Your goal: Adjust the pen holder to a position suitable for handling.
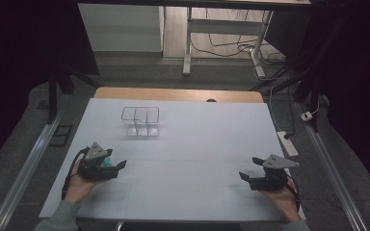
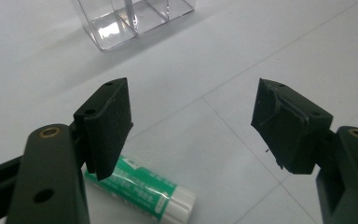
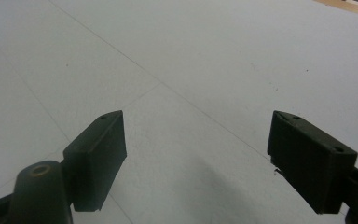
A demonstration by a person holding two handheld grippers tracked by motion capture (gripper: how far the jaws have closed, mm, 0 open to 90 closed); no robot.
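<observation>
Left gripper [image 2: 193,123], jaws apart, hovers over the glue stick [image 2: 144,191] for pickup; the clear organizer [image 1: 140,121] waits beyond. Right gripper [image 3: 196,154] idles, jaws apart.

On the worktop [image 1: 188,144], the divided box [image 1: 140,121] stands toward the far side, left of the middle, with its compartments side by side. The left gripper [image 1: 117,166] sits near the front left edge, in front of the box and well apart from it, and the glue stick [image 2: 142,190] lies flat on the worktop just below and beside that gripper's left jaw. The right gripper [image 1: 251,168] sits near the front right edge, well apart from the left gripper, the box and the glue stick, with bare worktop between its jaws.
</observation>
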